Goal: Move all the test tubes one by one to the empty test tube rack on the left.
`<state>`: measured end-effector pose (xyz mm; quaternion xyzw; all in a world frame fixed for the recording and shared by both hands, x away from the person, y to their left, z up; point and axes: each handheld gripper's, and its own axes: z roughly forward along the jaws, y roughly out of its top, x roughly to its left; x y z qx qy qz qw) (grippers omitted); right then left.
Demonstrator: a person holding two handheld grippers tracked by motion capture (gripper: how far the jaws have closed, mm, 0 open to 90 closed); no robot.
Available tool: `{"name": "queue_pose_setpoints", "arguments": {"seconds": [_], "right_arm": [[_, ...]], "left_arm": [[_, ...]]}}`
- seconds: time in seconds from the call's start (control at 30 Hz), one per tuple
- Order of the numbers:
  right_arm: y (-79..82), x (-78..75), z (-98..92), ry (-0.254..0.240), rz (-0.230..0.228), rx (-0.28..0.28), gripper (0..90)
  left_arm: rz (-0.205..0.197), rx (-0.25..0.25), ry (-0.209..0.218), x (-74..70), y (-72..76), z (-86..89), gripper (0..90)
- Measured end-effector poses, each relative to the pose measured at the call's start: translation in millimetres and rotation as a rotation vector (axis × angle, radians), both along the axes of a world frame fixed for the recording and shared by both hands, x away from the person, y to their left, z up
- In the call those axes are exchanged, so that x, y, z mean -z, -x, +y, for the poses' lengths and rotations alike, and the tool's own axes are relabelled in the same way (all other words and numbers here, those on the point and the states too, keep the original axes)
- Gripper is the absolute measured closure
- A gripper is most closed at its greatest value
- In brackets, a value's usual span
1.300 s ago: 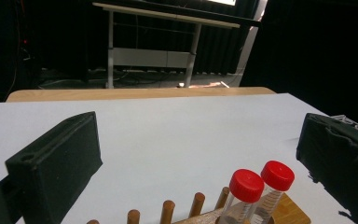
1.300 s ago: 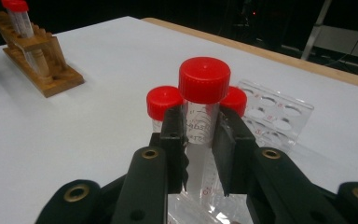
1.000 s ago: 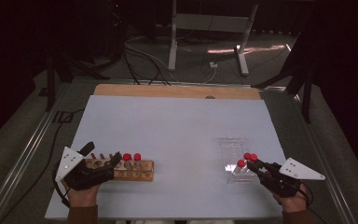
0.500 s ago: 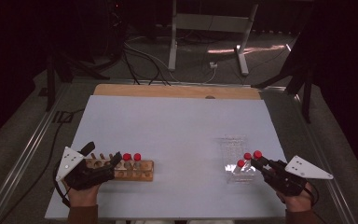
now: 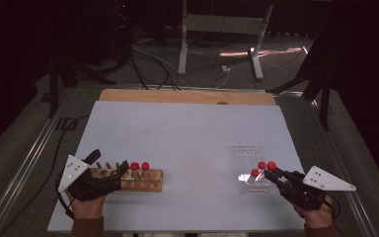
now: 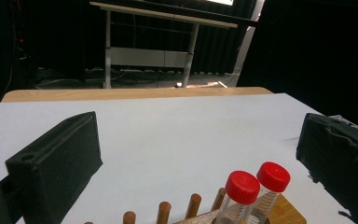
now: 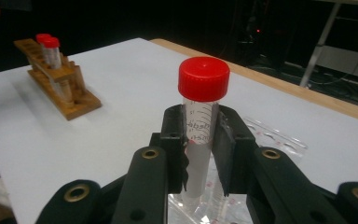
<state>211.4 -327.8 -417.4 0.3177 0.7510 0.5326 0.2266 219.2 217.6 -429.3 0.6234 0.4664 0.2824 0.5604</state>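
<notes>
Tubes with red caps are being moved from a clear bag (image 5: 249, 168) to a wooden rack (image 5: 133, 180). That is how the work looks from the pictures.

Two tubes (image 5: 139, 170) are already standing in the rack, side by side near its right end. The other holes in the rack are seen to be empty, with bare pegs (image 6: 163, 212) beside them in the left gripper view. So a small part of the job is judged to be done.

A third tube (image 7: 200, 121) is held by the right tongs (image 5: 275, 174). The jaws are closed tight on its clear body, just under the cap, and the tube is kept upright. It is seen above the bag, at the right side of the surface (image 5: 187, 133), well apart from the rack.

Two more caps (image 5: 257, 169) can be seen at the bag, so more tubes seem to be left there.

The left tongs (image 5: 109, 167) are wide open, and nothing is pressed by them. They are set around the left part of the rack, as if it is to be kept steady.

What is left: the held tube must be carried across and put in a free hole, and then the others.
</notes>
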Motion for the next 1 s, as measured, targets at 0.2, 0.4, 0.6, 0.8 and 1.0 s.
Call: {"name": "queue_pose_setpoints", "arguments": {"seconds": [0.2,0.4,0.6,0.8,1.0], "right_arm": [[0.3,-1.8,6.4,-0.019,0.006,-0.038,74.2],[-3.8,-2.0,16.4,-0.035,0.010,-0.070,74.2],[-12.3,-7.0,31.9,-0.052,-0.001,-0.111,74.2],[-20.9,-9.2,53.6,-0.037,-0.004,-0.159,74.3],[-29.7,-13.4,73.0,-0.038,-0.005,-0.197,74.2]], "left_arm": [[-0.005,0.006,-0.016,-2.7,0.8,-3.8,0.6],[-0.018,0.030,-0.031,-9.9,2.4,-14.7,0.6],[-0.056,0.103,-0.046,-27.4,3.6,-37.0,0.6],[-0.058,0.208,-0.051,-39.1,-3.0,-70.1,0.6],[-0.050,0.300,-0.072,-44.7,-14.5,-103.3,0.6]]}}
